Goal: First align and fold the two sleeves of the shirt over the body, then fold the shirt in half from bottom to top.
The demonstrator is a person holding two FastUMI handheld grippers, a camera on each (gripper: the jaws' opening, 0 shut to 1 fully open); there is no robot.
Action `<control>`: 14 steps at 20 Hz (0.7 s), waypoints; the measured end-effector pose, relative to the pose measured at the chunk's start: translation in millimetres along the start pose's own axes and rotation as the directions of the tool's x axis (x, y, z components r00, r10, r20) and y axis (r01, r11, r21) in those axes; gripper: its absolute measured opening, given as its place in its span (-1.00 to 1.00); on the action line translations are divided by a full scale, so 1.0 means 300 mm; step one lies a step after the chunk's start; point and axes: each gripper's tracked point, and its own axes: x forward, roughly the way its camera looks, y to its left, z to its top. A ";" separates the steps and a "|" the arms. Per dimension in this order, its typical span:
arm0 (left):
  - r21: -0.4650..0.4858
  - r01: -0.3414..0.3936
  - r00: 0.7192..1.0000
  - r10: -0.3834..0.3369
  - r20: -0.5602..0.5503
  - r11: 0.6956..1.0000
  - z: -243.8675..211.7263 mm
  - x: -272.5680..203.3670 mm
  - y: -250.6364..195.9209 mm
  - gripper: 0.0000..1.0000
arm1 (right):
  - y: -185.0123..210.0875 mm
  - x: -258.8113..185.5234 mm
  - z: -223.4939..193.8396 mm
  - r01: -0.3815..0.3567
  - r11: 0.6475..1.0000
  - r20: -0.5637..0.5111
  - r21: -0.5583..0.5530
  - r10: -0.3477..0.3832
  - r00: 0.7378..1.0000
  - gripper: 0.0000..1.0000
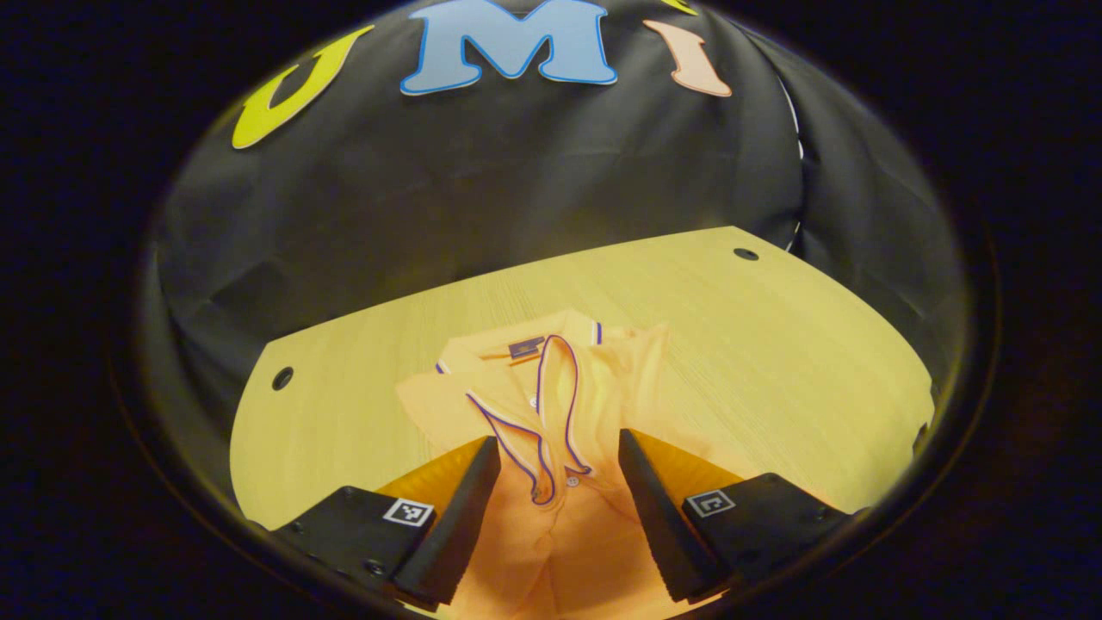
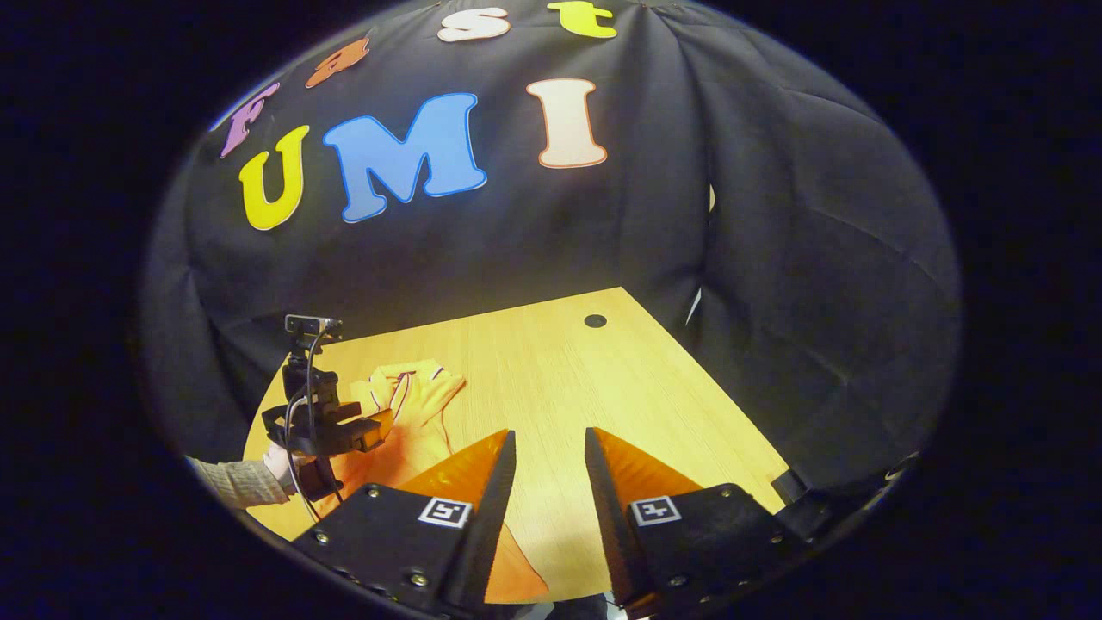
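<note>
An orange polo shirt [image 1: 551, 405] with a white-and-purple trimmed collar and placket lies on the wooden table [image 1: 775, 344], collar toward the far wall. My left gripper [image 1: 558, 448] hovers open over the shirt's chest, a finger on each side of the placket. In the right gripper view the shirt [image 2: 413, 413] lies at the left, and the left gripper [image 2: 331, 426], held by a hand with a light sleeve, is above it. My right gripper [image 2: 549, 443] is open over bare table [image 2: 603, 387] to the right of the shirt, holding nothing; a bit of orange cloth shows under its left finger.
Black cloth walls close the booth behind and to the right of the table. Round holes [image 1: 746, 254] [image 1: 282, 377] sit near the table's far corners. Bare wood stretches right of the shirt.
</note>
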 end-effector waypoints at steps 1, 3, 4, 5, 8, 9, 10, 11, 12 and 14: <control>-0.011 -0.005 1.000 0.005 0.004 1.000 0.000 -0.024 0.012 0.75 | 0.013 0.004 -0.010 -0.012 1.000 -0.001 -0.005 0.012 1.000 0.05; -0.046 -0.013 1.000 0.014 0.003 0.999 -0.010 -0.097 0.040 0.82 | 0.047 0.014 -0.040 -0.041 0.999 -0.019 -0.021 0.040 0.999 0.05; -0.064 -0.020 1.000 0.021 0.005 0.998 -0.024 -0.134 0.057 0.82 | 0.063 0.019 -0.058 -0.057 0.998 -0.029 -0.028 0.057 0.998 0.05; -0.074 -0.029 1.000 0.029 0.004 0.997 -0.043 -0.176 0.076 0.82 | 0.080 0.028 -0.082 -0.075 0.997 -0.045 -0.035 0.074 0.996 0.05; -0.076 -0.062 0.998 0.060 -0.023 0.995 -0.145 -0.304 0.141 0.84 | 0.130 0.051 -0.167 -0.135 0.990 -0.100 -0.052 0.129 0.987 0.06; -0.084 -0.069 0.997 0.066 -0.033 0.994 -0.182 -0.355 0.156 0.85 | 0.152 0.056 -0.203 -0.152 0.986 -0.123 -0.061 0.144 0.982 0.05; -0.097 -0.078 0.996 0.074 -0.045 0.992 -0.222 -0.405 0.171 0.85 | 0.173 0.061 -0.242 -0.171 0.983 -0.150 -0.072 0.159 0.976 0.07; -0.114 -0.090 0.995 0.085 -0.055 0.989 -0.262 -0.458 0.186 0.85 | 0.190 0.063 -0.283 -0.190 0.979 -0.176 -0.080 0.174 0.969 0.15; -0.130 -0.103 0.993 0.094 -0.068 0.986 -0.305 -0.506 0.198 0.85 | 0.200 0.067 -0.320 -0.199 0.976 -0.203 -0.090 0.177 0.963 0.41; -0.164 -0.127 0.988 0.111 -0.103 0.978 -0.400 -0.601 0.218 0.96 | 0.227 0.083 -0.399 -0.229 0.969 -0.271 -0.092 0.197 0.942 0.50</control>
